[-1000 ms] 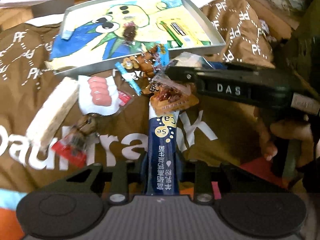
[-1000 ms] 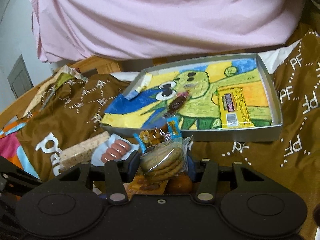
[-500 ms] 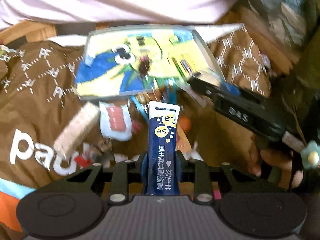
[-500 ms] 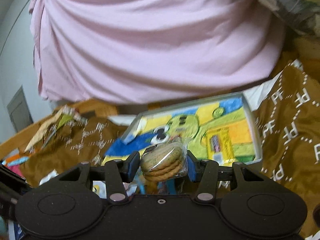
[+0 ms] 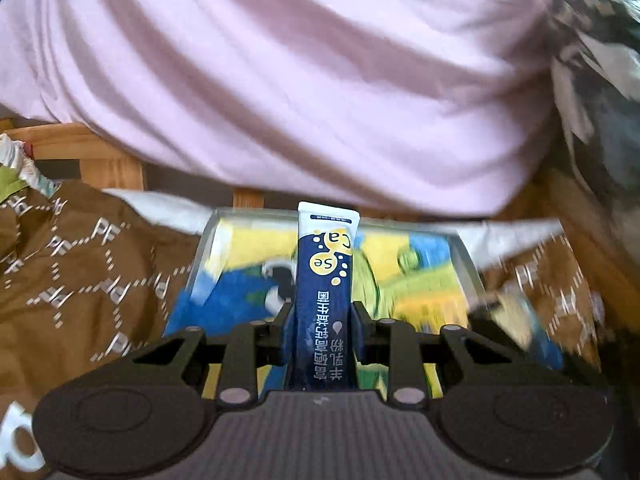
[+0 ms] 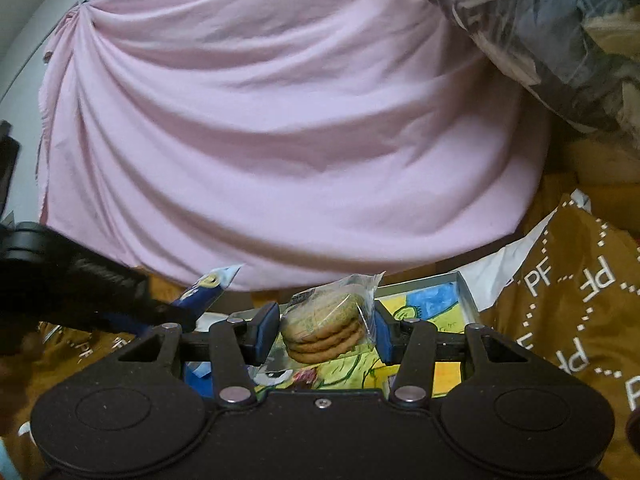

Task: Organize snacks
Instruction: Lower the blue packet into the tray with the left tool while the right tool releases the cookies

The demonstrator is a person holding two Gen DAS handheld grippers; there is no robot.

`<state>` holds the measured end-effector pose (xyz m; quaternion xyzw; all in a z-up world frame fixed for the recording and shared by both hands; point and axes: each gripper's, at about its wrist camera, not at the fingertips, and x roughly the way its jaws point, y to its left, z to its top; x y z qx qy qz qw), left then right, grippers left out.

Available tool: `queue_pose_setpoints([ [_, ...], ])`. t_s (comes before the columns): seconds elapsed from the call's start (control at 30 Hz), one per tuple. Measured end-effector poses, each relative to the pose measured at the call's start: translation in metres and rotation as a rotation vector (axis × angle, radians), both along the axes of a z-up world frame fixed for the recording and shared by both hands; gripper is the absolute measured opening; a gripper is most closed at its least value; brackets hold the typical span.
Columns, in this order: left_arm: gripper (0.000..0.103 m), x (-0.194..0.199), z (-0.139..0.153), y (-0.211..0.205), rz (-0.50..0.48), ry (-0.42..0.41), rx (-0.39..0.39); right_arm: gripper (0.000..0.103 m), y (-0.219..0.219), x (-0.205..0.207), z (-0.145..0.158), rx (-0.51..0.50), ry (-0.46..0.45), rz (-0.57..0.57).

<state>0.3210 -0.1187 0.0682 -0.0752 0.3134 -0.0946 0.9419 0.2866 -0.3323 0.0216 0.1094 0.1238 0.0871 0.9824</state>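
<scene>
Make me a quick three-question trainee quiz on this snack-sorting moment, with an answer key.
1. True or false: the left gripper holds nothing.
2. What is clamped in the right gripper? A) a sausage pack B) a clear pack of round biscuits C) a yellow bar
3. Fill in: both snacks are held above the metal ____ with the cartoon drawing.

Key
1. False: it is shut on the dark blue stick sachet.
2. B: the pack of round biscuits sits between its blue pads.
3. tray, seen below both grippers.
</scene>
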Motion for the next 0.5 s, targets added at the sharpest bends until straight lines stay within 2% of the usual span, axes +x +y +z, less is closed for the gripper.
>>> queue_pose_setpoints([
  [0.2, 0.032, 0.041, -0.029, -0.016, 0.029, -0.033, 0.001, 0.051, -0.001, 0.035, -0.027, 0.01, 0.107, 0.006],
  [0.33, 0.032, 0.06, -0.057, -0.02, 0.063, 0.005, -0.018, 0.051, -0.002, 0.053, -0.043, 0.018, 0.199, 0.021],
  [0.5, 0.032, 0.073, -0.08, -0.013, 0.109, 0.028, -0.029, 0.051, 0.001, 0.062, -0.054, 0.002, 0.247, 0.028],
])
